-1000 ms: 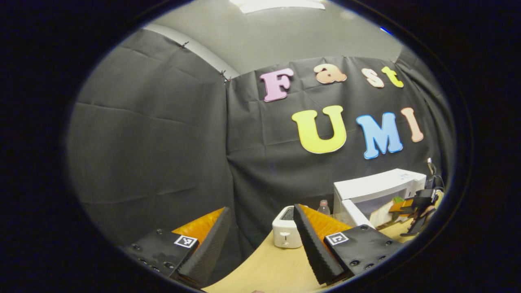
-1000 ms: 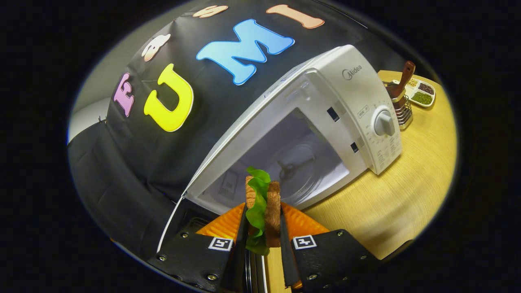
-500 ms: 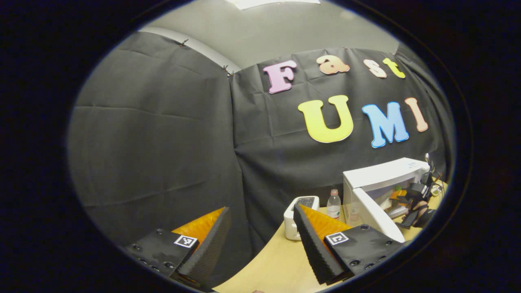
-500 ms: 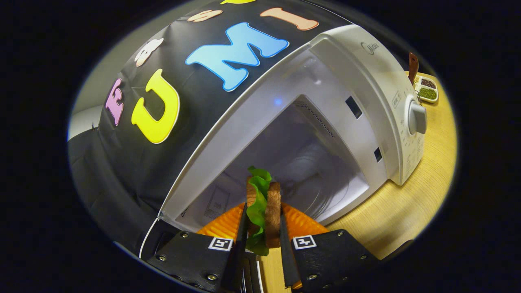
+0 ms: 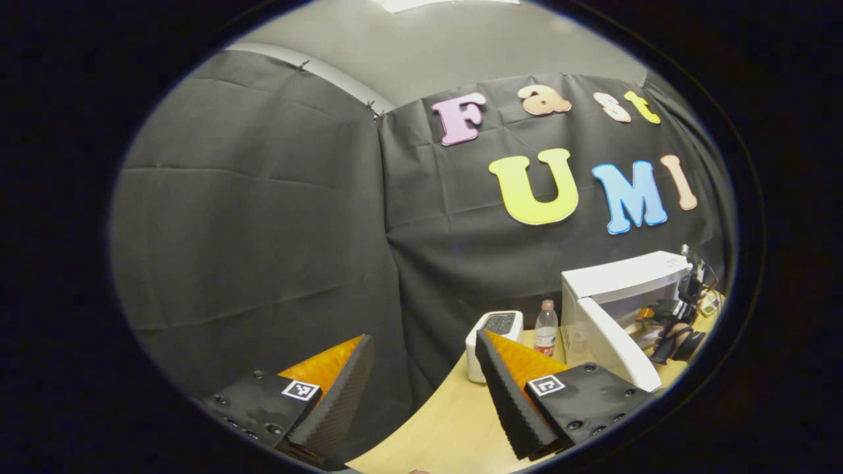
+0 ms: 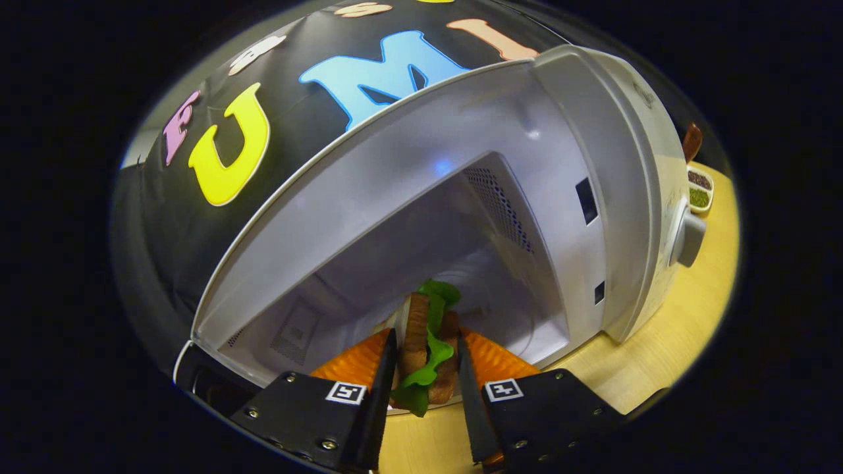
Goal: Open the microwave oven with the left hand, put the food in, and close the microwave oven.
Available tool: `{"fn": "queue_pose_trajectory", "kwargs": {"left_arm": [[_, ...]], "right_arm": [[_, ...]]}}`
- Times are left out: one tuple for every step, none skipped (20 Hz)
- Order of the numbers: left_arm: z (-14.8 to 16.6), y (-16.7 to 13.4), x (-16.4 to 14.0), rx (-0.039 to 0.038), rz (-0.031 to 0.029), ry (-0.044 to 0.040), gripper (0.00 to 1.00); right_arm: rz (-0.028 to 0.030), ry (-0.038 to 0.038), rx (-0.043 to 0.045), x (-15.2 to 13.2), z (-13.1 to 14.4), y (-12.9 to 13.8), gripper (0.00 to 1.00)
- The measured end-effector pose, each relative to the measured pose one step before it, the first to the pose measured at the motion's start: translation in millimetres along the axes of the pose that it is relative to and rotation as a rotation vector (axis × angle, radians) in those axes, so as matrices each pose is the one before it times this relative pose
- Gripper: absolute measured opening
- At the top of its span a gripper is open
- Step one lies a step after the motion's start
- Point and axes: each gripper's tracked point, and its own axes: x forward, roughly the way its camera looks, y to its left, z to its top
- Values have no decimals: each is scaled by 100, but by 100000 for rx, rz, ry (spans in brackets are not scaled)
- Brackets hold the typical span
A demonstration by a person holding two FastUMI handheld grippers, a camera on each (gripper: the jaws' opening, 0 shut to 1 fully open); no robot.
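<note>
The white microwave (image 6: 619, 184) stands with its door (image 5: 616, 342) swung open. My right gripper (image 6: 426, 334) is shut on a sandwich (image 6: 417, 342) of brown bread and green lettuce, held on edge just inside the cavity mouth, low over its floor. From the left gripper view that microwave (image 5: 622, 276) sits far right on the table, and the hand with the right gripper (image 5: 668, 322) reaches into it. My left gripper (image 5: 421, 368) hangs open and holds nothing, well left of the microwave, near the table's left end.
A white toaster (image 5: 492, 329) and a small clear bottle (image 5: 545, 327) stand left of the microwave on the wooden table (image 5: 454, 421). Right of the microwave, past its dial (image 6: 688, 234), lies a small dish of spices (image 6: 698, 189). Black cloth walls close the back and left.
My right gripper has carried the sandwich forward from in front of the microwave into the cavity mouth. The sandwich now leans slightly. My left gripper stayed open and its view rose and turned slightly.
</note>
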Motion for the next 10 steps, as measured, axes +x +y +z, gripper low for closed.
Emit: {"fn": "queue_pose_trajectory", "kwargs": {"left_arm": [[0, -54, 12, 153, -168, -180, 100], [-238, -98, -76, -167, -143, 164, 100], [-64, -203, -90, -472, -208, 118, 100], [-47, -137, -143, -573, -165, 69, 100], [-127, -182, -97, -420, -131, -100, 100], [-11, -89, -40, -296, 28, -210, 100], [-118, -199, -41, -243, -141, -330, 100], [-111, -141, -141, -266, -104, -286, 100], [-191, -165, -105, -407, -142, 11, 100], [-425, -138, -45, -737, 19, 332, 100]], "right_arm": [[-2173, 360, -1910, 54, -85, -649, 56], [-1858, 306, -1710, -236, 31, -539, 60], [-1117, 62, -1605, -196, -31, -308, 75], [-1328, -458, -2241, -208, 141, -332, 80], [-754, -1203, -2977, -486, 441, -164, 95], [-1059, -1387, -3043, -452, 530, -245, 99], [-15, -1192, -2111, -611, 515, -73, 98], [789, -816, -1634, -743, 477, 51, 98], [1177, -672, -2031, -865, 326, 73, 98], [1393, -655, -2610, -924, 359, 123, 98]]}}
